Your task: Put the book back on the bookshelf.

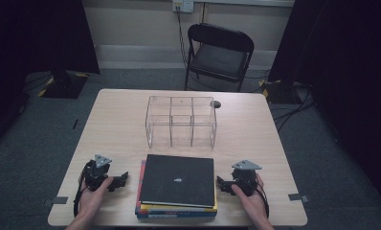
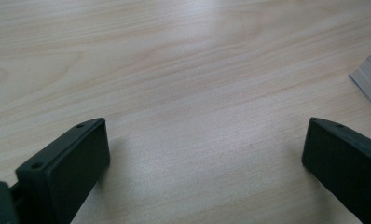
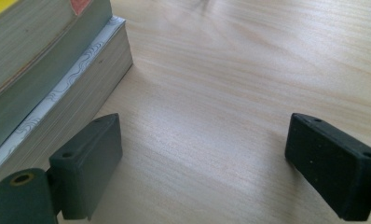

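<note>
A person sits at a light wooden table (image 1: 255, 129), a black two-jaw gripper in each hand. A stack of books (image 1: 177, 186) lies at the near edge between the hands, a black-covered book on top with yellow, red and blue covers showing beneath. The left gripper (image 1: 120, 181) rests on the table just left of the stack, its jaws wide apart with bare wood between them. The right gripper (image 1: 220, 183) rests just right of the stack, its jaws likewise wide apart and holding nothing; its own view shows the page edges close beside one jaw. Flanking the stack this way likely readies both grippers to take a book. Beyond the stack stands an empty clear plastic organizer (image 1: 181, 121) with upright compartments, probably meant to hold the books. A black folding chair (image 1: 219, 56) stands behind the table.
</note>
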Demonstrator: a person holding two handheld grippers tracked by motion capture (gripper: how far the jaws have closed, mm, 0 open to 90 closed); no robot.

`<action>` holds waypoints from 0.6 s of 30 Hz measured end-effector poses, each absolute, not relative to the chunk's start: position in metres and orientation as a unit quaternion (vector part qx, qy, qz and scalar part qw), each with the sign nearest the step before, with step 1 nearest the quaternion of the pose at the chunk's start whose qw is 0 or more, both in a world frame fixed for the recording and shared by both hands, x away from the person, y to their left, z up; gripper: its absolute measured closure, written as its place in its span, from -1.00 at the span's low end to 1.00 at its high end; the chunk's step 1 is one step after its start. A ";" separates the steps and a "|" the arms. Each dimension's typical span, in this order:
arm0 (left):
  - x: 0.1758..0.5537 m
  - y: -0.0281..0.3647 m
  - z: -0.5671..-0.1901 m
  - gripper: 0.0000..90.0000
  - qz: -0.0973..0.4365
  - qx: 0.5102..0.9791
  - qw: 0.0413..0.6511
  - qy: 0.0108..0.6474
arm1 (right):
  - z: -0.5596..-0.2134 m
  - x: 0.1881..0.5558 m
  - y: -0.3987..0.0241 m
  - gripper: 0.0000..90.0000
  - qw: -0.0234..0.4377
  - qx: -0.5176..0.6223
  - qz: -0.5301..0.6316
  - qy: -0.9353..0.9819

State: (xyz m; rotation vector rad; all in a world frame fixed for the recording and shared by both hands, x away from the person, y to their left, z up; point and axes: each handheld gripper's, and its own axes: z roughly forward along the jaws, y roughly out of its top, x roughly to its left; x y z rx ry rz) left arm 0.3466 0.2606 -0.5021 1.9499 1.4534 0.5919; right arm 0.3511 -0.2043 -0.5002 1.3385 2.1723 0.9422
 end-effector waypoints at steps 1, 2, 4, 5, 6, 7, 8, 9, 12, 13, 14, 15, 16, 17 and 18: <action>0.347 0.260 -0.502 -0.98 0.223 0.741 0.313 0.551 | -0.500 0.351 -0.204 -0.76 0.209 0.481 0.339 0.781; 0.347 0.261 -0.500 -0.96 0.221 0.743 0.312 0.550 | -0.500 0.351 -0.204 -0.76 0.210 0.482 0.338 0.781; 0.347 0.261 -0.498 -0.74 0.224 0.742 0.317 0.547 | -0.500 0.350 -0.205 -0.76 0.210 0.481 0.339 0.781; 0.347 0.261 -0.497 -0.62 0.222 0.742 0.316 0.547 | -0.500 0.350 -0.205 -0.76 0.209 0.481 0.339 0.781; 0.347 0.261 -0.497 -0.62 0.218 0.746 0.316 0.544 | -0.500 0.350 -0.205 -0.76 0.208 0.481 0.339 0.781; 0.346 0.260 -0.496 -0.66 0.216 0.748 0.316 0.543 | -0.500 0.349 -0.205 -0.76 0.208 0.481 0.339 0.781; 0.345 0.259 -0.496 -0.63 0.217 0.750 0.312 0.542 | -0.500 0.349 -0.206 -0.76 0.208 0.481 0.339 0.782; 0.345 0.258 -0.495 -0.61 0.215 0.752 0.314 0.539 | -0.500 0.349 -0.206 -0.76 0.208 0.480 0.339 0.782; 0.342 0.256 -0.491 -0.60 0.207 0.757 0.325 0.527 | -0.499 0.349 -0.207 -0.75 0.201 0.484 0.340 0.781; 0.341 0.255 -0.489 -0.60 0.210 0.758 0.330 0.522 | -0.498 0.349 -0.208 -0.73 0.196 0.483 0.341 0.782; 0.340 0.254 -0.487 -0.60 0.208 0.760 0.334 0.517 | -0.497 0.348 -0.209 -0.71 0.190 0.485 0.342 0.782; 0.339 0.253 -0.485 -0.60 0.203 0.761 0.339 0.514 | -0.496 0.348 -0.210 -0.70 0.184 0.487 0.345 0.781; 0.337 0.252 -0.483 -0.60 0.198 0.763 0.346 0.509 | -0.495 0.347 -0.211 -0.69 0.175 0.485 0.349 0.782; 0.334 0.251 -0.480 -0.59 0.191 0.764 0.360 0.501 | -0.494 0.346 -0.212 -0.68 0.169 0.486 0.350 0.782; 0.332 0.250 -0.477 -0.56 0.194 0.767 0.359 0.495 | -0.493 0.345 -0.213 -0.66 0.164 0.487 0.353 0.782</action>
